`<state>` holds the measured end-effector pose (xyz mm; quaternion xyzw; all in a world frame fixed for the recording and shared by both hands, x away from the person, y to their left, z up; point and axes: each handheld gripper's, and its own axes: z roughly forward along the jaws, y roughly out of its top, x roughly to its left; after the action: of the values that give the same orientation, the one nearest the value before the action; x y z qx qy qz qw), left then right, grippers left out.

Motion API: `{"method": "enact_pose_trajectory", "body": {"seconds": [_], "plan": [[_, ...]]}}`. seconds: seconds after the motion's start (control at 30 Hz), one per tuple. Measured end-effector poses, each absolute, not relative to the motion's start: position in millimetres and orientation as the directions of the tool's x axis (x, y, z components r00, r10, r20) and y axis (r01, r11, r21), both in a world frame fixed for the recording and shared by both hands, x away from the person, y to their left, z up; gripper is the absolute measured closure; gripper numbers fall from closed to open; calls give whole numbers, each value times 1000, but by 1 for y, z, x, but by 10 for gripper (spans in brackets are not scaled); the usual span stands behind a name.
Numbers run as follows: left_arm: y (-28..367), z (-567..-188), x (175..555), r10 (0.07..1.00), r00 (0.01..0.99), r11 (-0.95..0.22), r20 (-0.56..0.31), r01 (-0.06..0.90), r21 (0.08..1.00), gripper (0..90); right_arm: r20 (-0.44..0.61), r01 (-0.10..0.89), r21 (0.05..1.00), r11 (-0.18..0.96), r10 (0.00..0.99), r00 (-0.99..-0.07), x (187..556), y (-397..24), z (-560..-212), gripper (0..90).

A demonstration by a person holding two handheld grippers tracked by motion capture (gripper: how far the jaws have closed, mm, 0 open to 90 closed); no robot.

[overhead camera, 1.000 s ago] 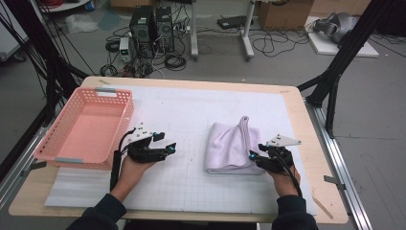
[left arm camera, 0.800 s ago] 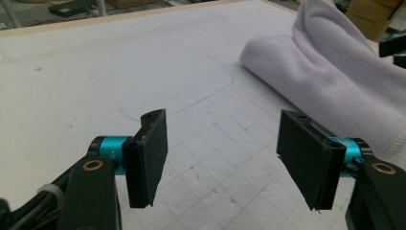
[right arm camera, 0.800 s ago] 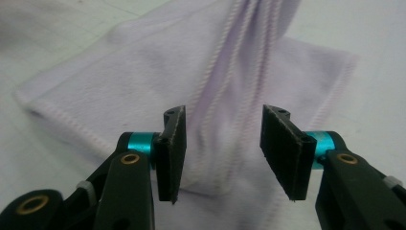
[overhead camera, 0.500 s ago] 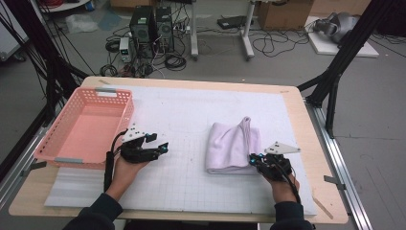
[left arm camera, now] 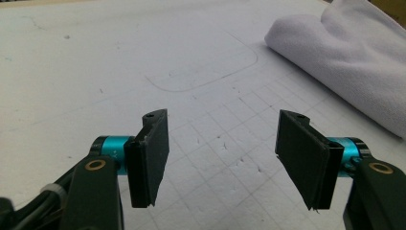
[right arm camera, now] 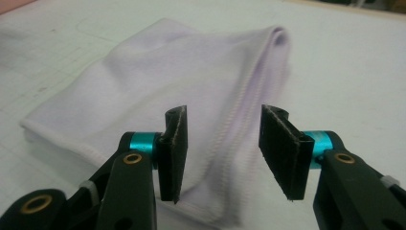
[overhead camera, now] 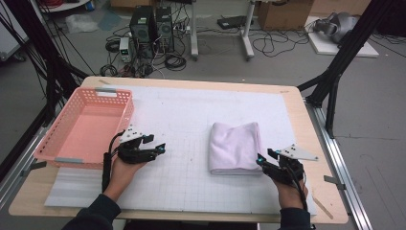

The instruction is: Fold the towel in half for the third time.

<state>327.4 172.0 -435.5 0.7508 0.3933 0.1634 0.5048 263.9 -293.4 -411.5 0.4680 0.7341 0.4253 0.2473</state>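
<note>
While the right gripper (right arm camera: 222,153) sits at the near right corner of the folded towel (overhead camera: 235,147), its jaws stand approx. half open w/ nothing clamped; they have just been opening, and the hem of the towel lies ahead of and below the gap, not pinched. Left gripper (left arm camera: 222,160) has jaws wide apart, nothing between them, bare table (left arm camera: 95,72) ahead; towel lies further out, ahead and to the right of its jaws. Pink basket (overhead camera: 86,122) stands just behind the left hand (overhead camera: 125,167) in the high view, nothing visible in it.

Step in hand (est.): towel is folded and released; grippers are resetting for a pick-up or 1 more fold.

Next move req. (est.):
1. Right jaws: advance, straddle hem, close on all layers.
2. Left jaws: travel to the opposite near corner, grip likewise.
3. Lift w/ both, level, to keep the fold intact.
</note>
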Motion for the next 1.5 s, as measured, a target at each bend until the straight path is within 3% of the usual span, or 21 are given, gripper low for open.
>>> {"method": "enact_pose_trajectory", "body": {"seconds": [0.13, 0.27, 0.43, 0.53, 0.6, 0.63, 0.83, 0.97, 1.03, 1.1, 1.27, 1.33, 1.5], "plan": [[171, -436, 327, 754, 638, -179, -154, 425, 887, 372, 40, 539, 804, 252, 881, -471, 274, -281, -429, 578], [173, -435, 327, 758, 633, -174, -158, 429, 887, 368, 76, 563, 790, 242, 873, -482, 276, -285, -433, 867], [174, -435, 327, 759, 631, -170, -159, 429, 887, 365, 62, 539, 817, 206, 898, -437, 260, -298, -422, 868], [174, -435, 327, 763, 626, -162, -163, 429, 889, 362, 35, 585, 781, 216, 921, -387, 255, -304, -424, 857], [174, -435, 327, 763, 626, -162, -162, 427, 889, 362, 54, 634, 744, 209, 928, -368, 257, -305, -432, 781], [174, -435, 327, 762, 626, -158, -164, 427, 890, 361, 62, 629, 754, 192, 931, -359, 257, -306, -431, 700], [174, -435, 327, 779, 607, -157, -154, 427, 890, 366, 23, 522, 833, 184, 931, -365, 290, -299, -408, 445], [175, -436, 328, 782, 602, -148, -162, 431, 890, 367, 17, 531, 828, 183, 937, -349, 334, -290, -412, 451], [175, -436, 328, 780, 601, -134, -173, 430, 893, 360, 62, 557, 817, 149, 938, -342, 349, -286, -416, 453], [175, -435, 327, 780, 602, -128, -170, 420, 898, 355, 88, 598, 789, 141, 937, -338, 361, -281, -424, 533], [178, -436, 327, 782, 600, -128, -169, 420, 898, 351, -16, 631, 737, 242, 940, -341, 360, -279, -426, 718], [179, -435, 327, 784, 597, -128, -170, 423, 897, 349, -88, 647, 704, 292, 940, -329, 355, -282, -426, 715], [180, -435, 325, 787, 594, -127, -168, 421, 898, 349, -85, 657, 715, 240, 962, -259, 345, -296, -426, 592]]}}
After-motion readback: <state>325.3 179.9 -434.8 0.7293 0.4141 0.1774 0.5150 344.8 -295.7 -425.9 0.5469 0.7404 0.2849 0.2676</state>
